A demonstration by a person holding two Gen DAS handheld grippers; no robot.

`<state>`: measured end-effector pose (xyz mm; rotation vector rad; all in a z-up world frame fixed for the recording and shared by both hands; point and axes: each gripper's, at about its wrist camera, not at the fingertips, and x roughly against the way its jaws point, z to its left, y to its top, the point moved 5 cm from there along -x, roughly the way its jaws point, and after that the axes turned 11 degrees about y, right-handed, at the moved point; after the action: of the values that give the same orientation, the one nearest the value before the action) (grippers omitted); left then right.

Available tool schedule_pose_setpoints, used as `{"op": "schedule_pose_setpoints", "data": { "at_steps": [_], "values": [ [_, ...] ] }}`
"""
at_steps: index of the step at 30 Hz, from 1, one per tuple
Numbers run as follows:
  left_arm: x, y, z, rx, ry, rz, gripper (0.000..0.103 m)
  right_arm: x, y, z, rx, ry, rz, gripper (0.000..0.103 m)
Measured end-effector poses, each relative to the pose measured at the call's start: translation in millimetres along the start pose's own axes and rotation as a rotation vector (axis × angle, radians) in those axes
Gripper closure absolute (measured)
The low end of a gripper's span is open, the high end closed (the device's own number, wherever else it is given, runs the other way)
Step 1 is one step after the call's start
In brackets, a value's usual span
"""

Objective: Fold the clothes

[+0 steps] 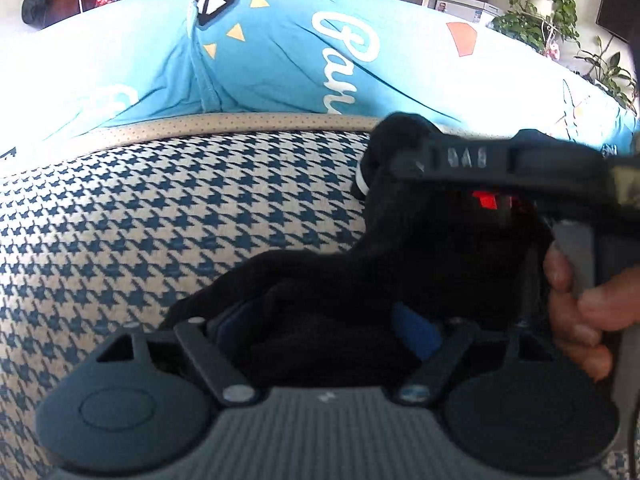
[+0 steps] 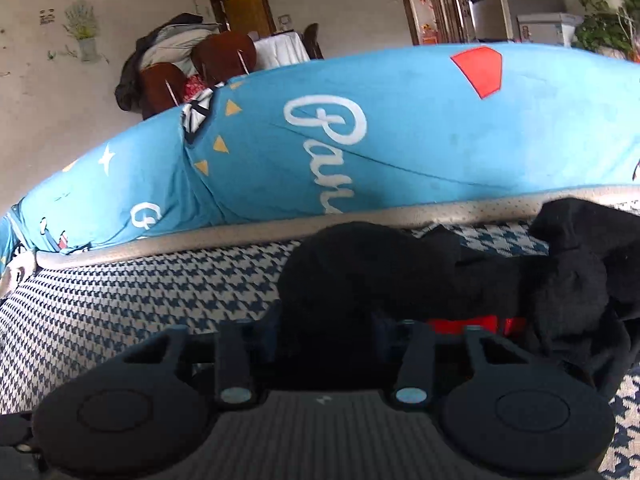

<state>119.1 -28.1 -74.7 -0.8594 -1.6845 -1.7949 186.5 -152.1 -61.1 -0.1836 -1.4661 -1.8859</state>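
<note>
A black garment (image 1: pixel 400 264) lies bunched on the houndstooth sofa seat (image 1: pixel 180 216). My left gripper (image 1: pixel 328 320) is shut on a fold of it; the cloth hides most of the blue finger pads (image 1: pixel 416 328). The right gripper's body (image 1: pixel 520 164), held in a hand, sits just right of it with black cloth at its tip. In the right wrist view the same garment (image 2: pixel 400 272) fills the space between my right gripper's fingers (image 2: pixel 332 328), which are shut on it. More of it is heaped at the right (image 2: pixel 580 272).
A blue printed cushion cover (image 2: pixel 400 140) runs along the sofa back behind the seat (image 2: pixel 140 300). Beyond it are chairs with clothes (image 2: pixel 180 60), a fridge (image 2: pixel 484 0) and potted plants (image 1: pixel 540 8).
</note>
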Motion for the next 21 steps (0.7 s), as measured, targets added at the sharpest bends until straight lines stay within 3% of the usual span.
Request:
{"op": "schedule_pose_setpoints", "data": {
  "at_steps": [6,12,21],
  "values": [
    [11,5,26,0.055,0.025,-0.019,0.017,3,4,-7,-0.102,0.073,-0.035,0.090],
    [36,22,73,0.164,0.074,-0.093,0.013,9,15,35,-0.079,0.283,-0.092,0.091],
    [60,38,144,0.285,0.167,-0.167,0.009,3,-8,100,0.010,0.506,-0.006,0.091]
  ]
}}
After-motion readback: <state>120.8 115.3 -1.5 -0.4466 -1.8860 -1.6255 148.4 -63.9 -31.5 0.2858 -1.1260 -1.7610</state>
